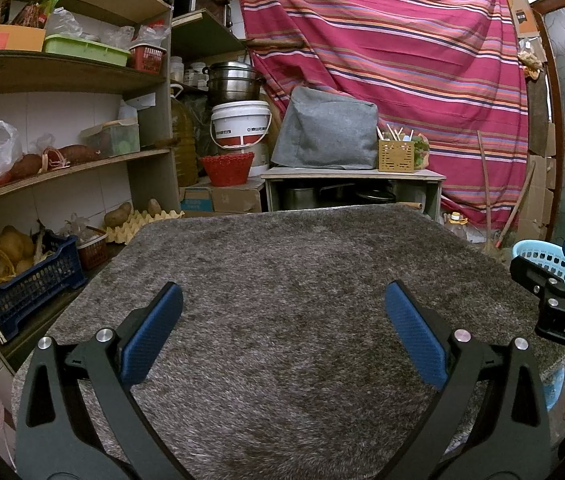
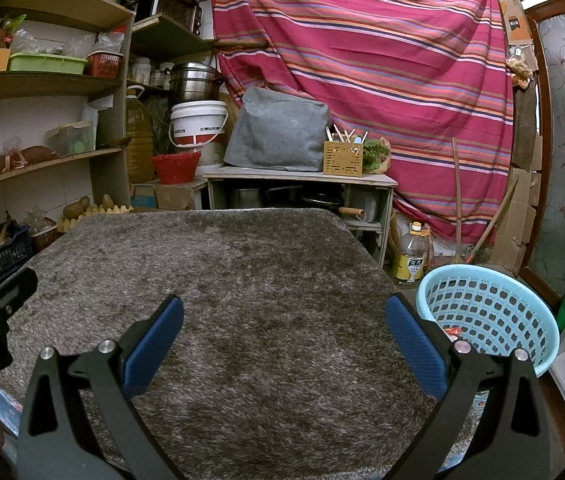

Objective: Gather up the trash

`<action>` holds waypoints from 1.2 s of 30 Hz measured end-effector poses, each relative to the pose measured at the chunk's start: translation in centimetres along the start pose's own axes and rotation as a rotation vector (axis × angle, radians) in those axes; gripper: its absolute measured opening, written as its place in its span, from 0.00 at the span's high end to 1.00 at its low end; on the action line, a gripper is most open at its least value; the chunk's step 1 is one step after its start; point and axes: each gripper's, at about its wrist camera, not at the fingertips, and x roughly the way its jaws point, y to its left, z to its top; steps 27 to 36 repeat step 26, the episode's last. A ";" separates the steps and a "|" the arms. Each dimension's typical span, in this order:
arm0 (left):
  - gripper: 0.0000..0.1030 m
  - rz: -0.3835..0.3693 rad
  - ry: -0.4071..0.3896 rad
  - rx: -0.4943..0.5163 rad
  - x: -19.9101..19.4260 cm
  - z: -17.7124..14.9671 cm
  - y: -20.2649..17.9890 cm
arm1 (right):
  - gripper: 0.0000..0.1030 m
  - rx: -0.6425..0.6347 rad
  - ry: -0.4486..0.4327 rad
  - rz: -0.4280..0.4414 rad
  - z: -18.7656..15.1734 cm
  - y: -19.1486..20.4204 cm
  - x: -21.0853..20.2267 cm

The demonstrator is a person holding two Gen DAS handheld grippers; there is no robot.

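Observation:
My left gripper (image 1: 283, 312) is open and empty above a grey shaggy mat (image 1: 282, 264) that covers the table. My right gripper (image 2: 284, 324) is also open and empty above the same mat (image 2: 222, 264). A light blue perforated basket (image 2: 490, 312) stands off the table's right edge, with a red and white scrap (image 2: 453, 333) inside it. The basket also shows in the left wrist view (image 1: 554, 268), behind my right gripper's body (image 1: 562, 300). No loose trash shows on the mat.
Wooden shelves (image 1: 62, 168) with bags, potatoes and a blue crate (image 1: 30, 284) stand on the left. A low cabinet (image 2: 302, 188) with a grey cover and a wooden utensil box stands behind the table. An oil bottle (image 2: 410, 256) sits on the floor before a striped red curtain (image 2: 382, 60).

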 end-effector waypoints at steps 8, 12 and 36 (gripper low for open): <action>0.05 0.002 -0.003 0.000 0.0 0.0 0.1 | 0.04 0.001 0.000 0.001 0.0 0.0 0.0; 0.05 0.008 -0.008 -0.002 -0.3 0.4 0.1 | 0.04 -0.001 0.001 0.002 0.0 0.0 0.1; 0.05 0.028 -0.016 -0.001 -0.7 0.6 -0.4 | 0.04 -0.001 0.001 0.003 -0.1 0.1 0.2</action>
